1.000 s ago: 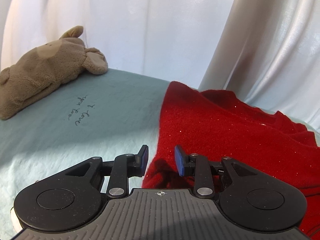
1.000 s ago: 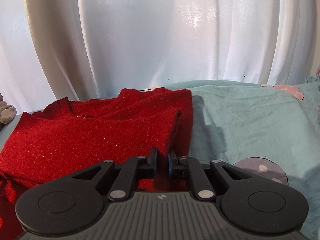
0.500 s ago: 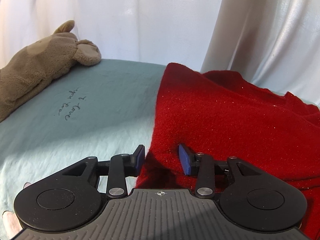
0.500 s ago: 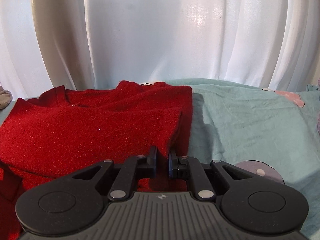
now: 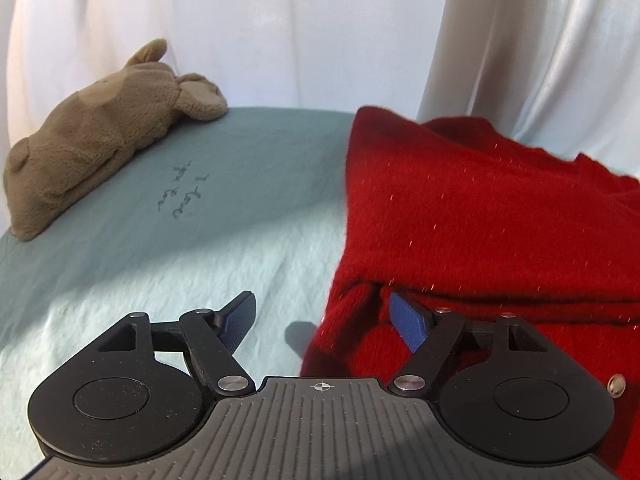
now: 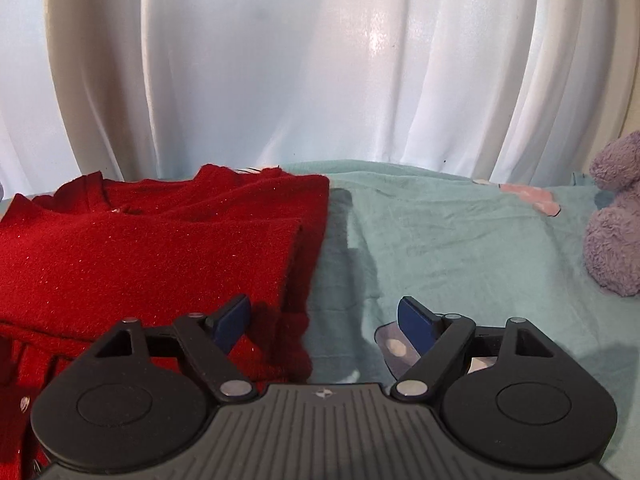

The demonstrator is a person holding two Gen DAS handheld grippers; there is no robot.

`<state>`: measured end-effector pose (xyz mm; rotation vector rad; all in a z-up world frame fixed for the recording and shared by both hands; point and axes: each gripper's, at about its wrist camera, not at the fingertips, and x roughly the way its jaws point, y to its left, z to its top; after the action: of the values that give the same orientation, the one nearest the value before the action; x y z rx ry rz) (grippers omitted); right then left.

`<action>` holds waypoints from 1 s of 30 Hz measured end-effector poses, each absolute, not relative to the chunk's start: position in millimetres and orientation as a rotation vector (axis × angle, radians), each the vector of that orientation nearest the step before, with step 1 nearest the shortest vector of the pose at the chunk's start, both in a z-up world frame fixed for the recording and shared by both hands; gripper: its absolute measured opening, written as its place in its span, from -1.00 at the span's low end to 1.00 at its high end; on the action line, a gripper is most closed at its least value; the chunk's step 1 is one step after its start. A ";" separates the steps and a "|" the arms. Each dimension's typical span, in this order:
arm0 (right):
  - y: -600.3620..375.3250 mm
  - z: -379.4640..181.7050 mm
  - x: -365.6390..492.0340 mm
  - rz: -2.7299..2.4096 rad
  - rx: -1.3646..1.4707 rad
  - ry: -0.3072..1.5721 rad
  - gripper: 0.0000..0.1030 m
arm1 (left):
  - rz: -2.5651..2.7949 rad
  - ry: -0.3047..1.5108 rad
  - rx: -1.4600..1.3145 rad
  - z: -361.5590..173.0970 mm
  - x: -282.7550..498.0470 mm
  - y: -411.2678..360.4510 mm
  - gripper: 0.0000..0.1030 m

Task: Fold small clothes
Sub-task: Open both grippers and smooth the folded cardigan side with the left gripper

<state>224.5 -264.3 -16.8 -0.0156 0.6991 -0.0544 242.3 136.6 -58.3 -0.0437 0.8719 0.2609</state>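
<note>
**Ana:** Red knit right under both cameras. The red sweater (image 5: pixel 480 220) lies on the teal sheet (image 5: pixel 248 248), its near part doubled back over the rest. The left gripper (image 5: pixel 322 322) has its jaws spreading apart, and the sweater's left corner sits between them, loose, with neither blue pad pressing on it.

**Ben:** Same on the other side. The right gripper (image 6: pixel 324 320) is opening too, straddling the sweater's right edge, one pad over the red knit and the other over bare sheet. Nothing is pinched.

**Ana:** So I'd call this the let-go at the end of a fold. The upper layer is resting on the lower.

**Ben:** Agreed. Next, I reckon, both grippers need to lift clear without snagging the knit, then find a fresh edge for another fold.

**Ana:** Farther back on the left, a tan plush toy (image 5: pixel 100 136) lies well apart from the sweater.

**Ben:** And on the right a purple plush toy (image 6: pixel 616 232), also clear. Behind everything hangs a white curtain (image 6: pixel 320 60).
</note>
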 end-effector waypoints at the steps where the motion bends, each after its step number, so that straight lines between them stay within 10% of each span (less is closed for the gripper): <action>1: -263.3 -14.4 212.4 -0.051 -0.018 0.704 0.56 | 0.270 0.900 -0.038 -61.6 236.8 136.0 0.46; 24: -291.0 -42.3 24.4 0.119 0.195 0.887 0.56 | 0.242 1.020 -0.183 -63.6 81.5 146.3 0.60; 30: -304.3 -51.7 6.4 0.118 0.234 0.937 0.14 | 0.222 1.046 -0.176 -58.9 65.4 154.5 0.60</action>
<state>6.4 -304.3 -51.7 0.2336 0.9372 0.1177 65.4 154.5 -58.9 -0.1762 1.0460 0.2223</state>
